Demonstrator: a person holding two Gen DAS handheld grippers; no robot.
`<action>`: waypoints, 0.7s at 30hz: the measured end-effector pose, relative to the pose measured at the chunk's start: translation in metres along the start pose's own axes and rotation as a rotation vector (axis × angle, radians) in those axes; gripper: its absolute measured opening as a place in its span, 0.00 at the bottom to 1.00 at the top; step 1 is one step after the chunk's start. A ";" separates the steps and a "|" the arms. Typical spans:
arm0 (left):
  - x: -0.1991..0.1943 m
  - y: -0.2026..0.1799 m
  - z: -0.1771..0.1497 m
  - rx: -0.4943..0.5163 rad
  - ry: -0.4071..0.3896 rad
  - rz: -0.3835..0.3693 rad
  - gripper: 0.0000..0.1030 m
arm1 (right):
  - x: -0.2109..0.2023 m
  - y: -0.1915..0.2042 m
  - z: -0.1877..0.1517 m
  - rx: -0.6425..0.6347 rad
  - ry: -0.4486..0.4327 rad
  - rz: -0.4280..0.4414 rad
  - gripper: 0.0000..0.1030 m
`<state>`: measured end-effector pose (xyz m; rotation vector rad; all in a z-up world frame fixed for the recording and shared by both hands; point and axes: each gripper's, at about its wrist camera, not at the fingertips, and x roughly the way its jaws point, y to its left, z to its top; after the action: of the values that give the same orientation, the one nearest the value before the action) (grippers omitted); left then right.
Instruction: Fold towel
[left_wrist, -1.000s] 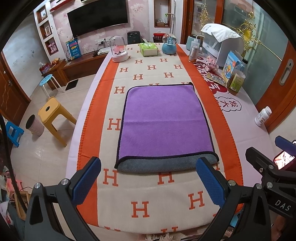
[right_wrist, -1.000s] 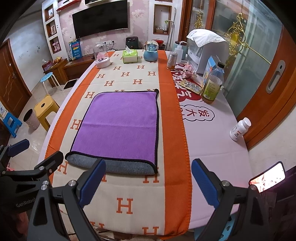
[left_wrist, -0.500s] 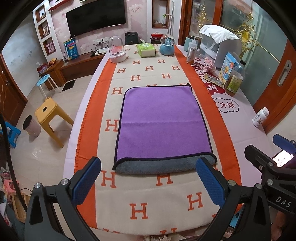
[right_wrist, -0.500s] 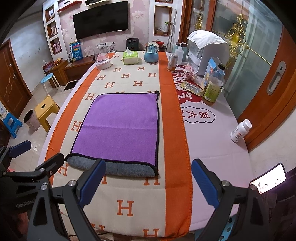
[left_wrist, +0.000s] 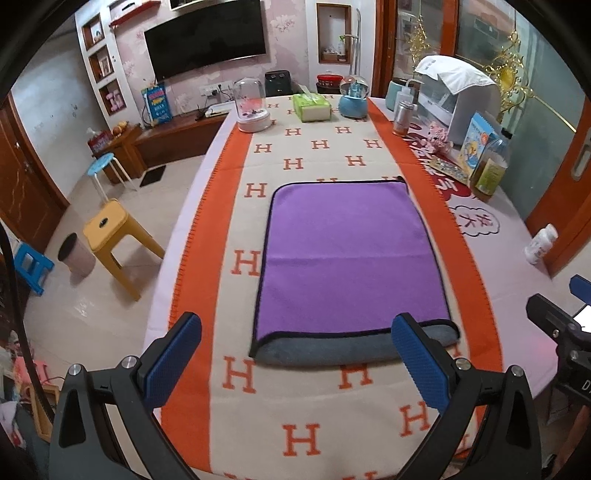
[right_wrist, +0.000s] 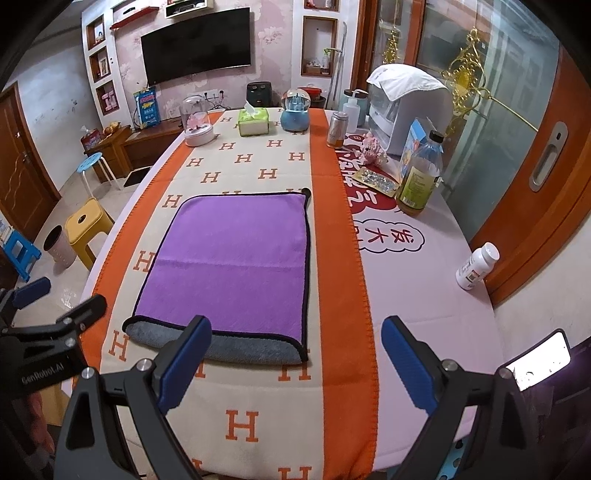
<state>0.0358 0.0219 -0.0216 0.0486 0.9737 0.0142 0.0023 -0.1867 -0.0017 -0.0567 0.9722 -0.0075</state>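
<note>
A purple towel (left_wrist: 347, 258) with black trim lies flat on the orange and cream H-pattern table runner (left_wrist: 325, 147), folded once so its grey underside shows along the near edge. It also shows in the right wrist view (right_wrist: 232, 266). My left gripper (left_wrist: 295, 354) is open and empty, held above the table short of the towel's near edge. My right gripper (right_wrist: 295, 358) is open and empty, near the towel's near right corner. Each gripper shows at the edge of the other's view.
At the far end stand a glass dome (left_wrist: 251, 110), a green tissue box (left_wrist: 312, 107) and a blue globe (left_wrist: 352, 99). Along the right are a can (right_wrist: 338, 129), a bottle (right_wrist: 421, 177), a white appliance (right_wrist: 406, 107) and a pill bottle (right_wrist: 476, 266). Stools (left_wrist: 110, 236) stand left.
Both grippers have drawn back and tilted up a little, so the towel sits slightly farther away and more of the room shows. The towel has not moved. Both stay open.
</note>
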 end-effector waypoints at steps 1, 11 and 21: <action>0.002 0.001 0.000 0.004 0.002 0.003 0.99 | 0.004 0.000 -0.002 -0.002 0.011 0.002 0.87; 0.027 0.009 -0.008 0.012 0.029 -0.052 0.99 | 0.027 -0.005 -0.011 0.007 0.065 0.021 0.81; 0.052 0.013 -0.015 0.016 0.105 -0.095 0.99 | 0.049 -0.006 -0.018 -0.024 0.085 0.028 0.80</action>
<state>0.0524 0.0368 -0.0724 0.0161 1.0801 -0.0793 0.0157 -0.1955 -0.0520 -0.0652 1.0579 0.0281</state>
